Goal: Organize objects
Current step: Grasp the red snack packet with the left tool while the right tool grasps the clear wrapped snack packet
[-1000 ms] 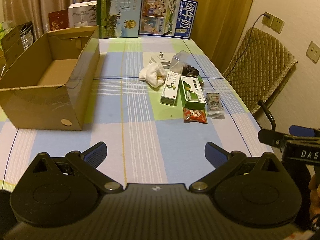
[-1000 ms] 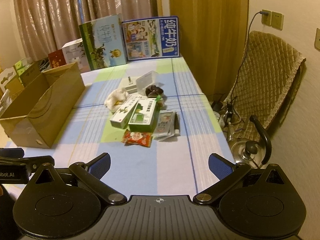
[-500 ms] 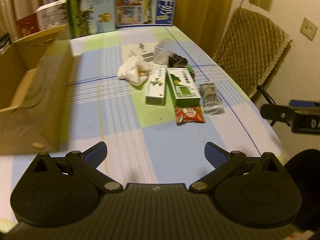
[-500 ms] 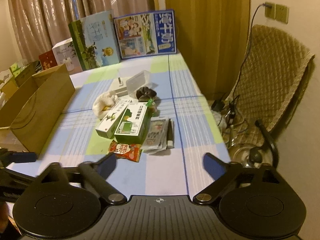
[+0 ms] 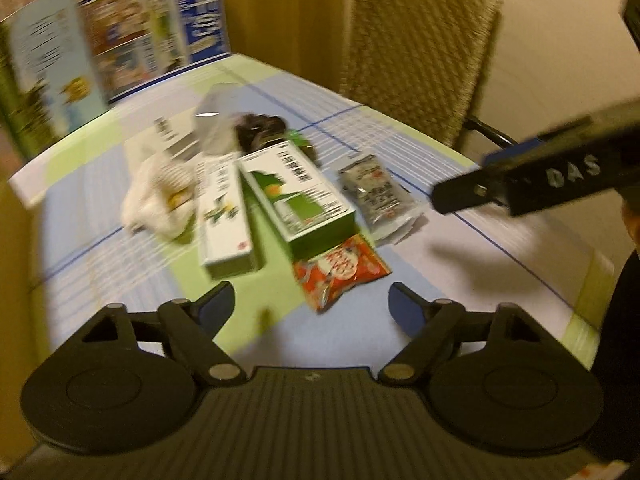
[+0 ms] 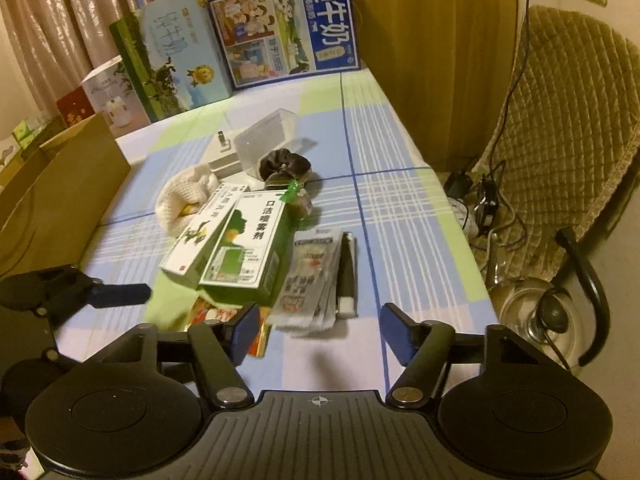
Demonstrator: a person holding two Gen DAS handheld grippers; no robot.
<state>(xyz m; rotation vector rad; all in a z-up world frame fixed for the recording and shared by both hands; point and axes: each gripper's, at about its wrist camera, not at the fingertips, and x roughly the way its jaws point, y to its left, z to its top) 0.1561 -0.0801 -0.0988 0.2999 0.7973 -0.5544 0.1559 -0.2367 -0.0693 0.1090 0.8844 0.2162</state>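
Both grippers hover over the near end of the checked tablecloth (image 6: pixel 400 208), each spread wide with nothing between the fingers: the left gripper (image 5: pixel 311 307) just short of the red snack packet (image 5: pixel 340 270), the right gripper (image 6: pixel 318 332) near the silver sachets (image 6: pixel 310 280). The green box (image 6: pixel 248 256) lies touching the white box (image 6: pixel 196 240) on its left. A cardboard box (image 6: pixel 52 196) stands far left.
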